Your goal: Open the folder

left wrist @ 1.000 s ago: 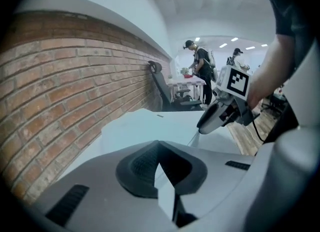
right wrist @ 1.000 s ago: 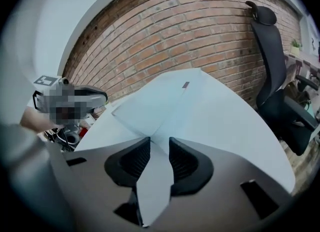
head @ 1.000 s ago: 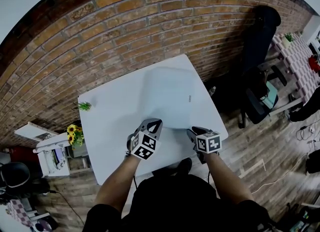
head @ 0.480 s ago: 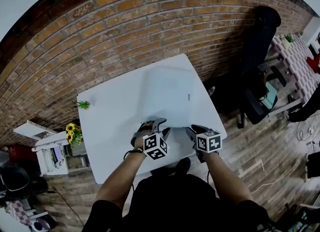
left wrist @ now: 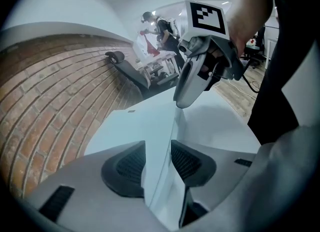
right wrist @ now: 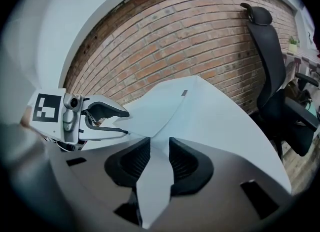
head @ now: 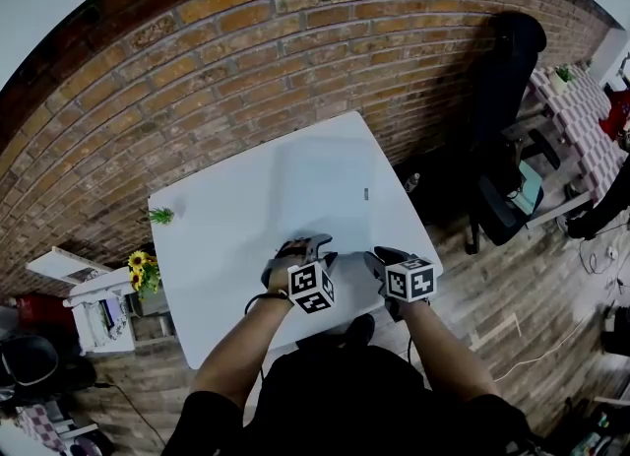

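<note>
Nearest to us, the left tongs (left wrist: 157,152) have just been opening and stand released, their ribbed pads apart. The raised near edge of the folder (head: 330,180) runs up between them, and neither pad presses on it. Just beside them, the right tongs (right wrist: 159,152) are likewise released — a gap shows between the pads, and a pale strip of the folder's cover passes through it without being clenched. In the head view we see both pairs side by side at the near edge of the white table (head: 212,237), each pointing down and away from us. The folder is pale and half see-through, and we find it hard to tell from the table top. It lies in the middle of the table, reaching from the tongs toward the far side. Its cover is lifted a little at the near edge, and the rest lies flat. A small dark tag (head: 366,193) sits near its far right edge. By the table's left corner we see a small green plant (head: 160,215), and lower at the left a bunch of sunflowers (head: 141,269). Past the table stands a brick wall (head: 246,60) — and at its right end a black office chair (head: 507,80) on the wooden floor (head: 492,292).
</note>
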Motion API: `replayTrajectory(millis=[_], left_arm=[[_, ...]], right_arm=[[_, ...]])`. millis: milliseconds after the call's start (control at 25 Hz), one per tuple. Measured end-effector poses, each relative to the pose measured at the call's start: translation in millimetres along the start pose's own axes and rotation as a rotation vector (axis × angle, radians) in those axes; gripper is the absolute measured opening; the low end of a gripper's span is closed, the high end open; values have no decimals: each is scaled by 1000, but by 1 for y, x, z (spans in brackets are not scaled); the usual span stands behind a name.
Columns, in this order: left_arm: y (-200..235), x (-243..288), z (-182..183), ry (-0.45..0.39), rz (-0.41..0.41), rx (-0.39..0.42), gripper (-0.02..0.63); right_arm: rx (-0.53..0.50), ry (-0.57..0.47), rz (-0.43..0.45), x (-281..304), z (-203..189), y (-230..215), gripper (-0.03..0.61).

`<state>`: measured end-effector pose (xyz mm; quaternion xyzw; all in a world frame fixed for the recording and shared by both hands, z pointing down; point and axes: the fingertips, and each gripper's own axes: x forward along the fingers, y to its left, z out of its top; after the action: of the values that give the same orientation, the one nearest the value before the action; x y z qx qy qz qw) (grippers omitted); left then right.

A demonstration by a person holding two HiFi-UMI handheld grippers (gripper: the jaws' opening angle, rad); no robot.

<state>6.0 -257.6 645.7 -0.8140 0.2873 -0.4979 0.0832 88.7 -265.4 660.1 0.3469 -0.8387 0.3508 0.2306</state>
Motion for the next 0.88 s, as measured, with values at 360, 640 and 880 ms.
replayTrajectory(millis=[360, 640, 880], left_arm=[[-2, 9, 6, 8, -8, 17, 151], [1, 6, 9, 17, 20, 36, 47], [14, -7, 16, -31, 65, -22, 28]], right_arm=[[-5, -3, 12, 0, 6, -2, 130], [-29, 15, 4, 9, 8, -7, 131], [-20, 44, -17, 18, 9, -15, 135]])
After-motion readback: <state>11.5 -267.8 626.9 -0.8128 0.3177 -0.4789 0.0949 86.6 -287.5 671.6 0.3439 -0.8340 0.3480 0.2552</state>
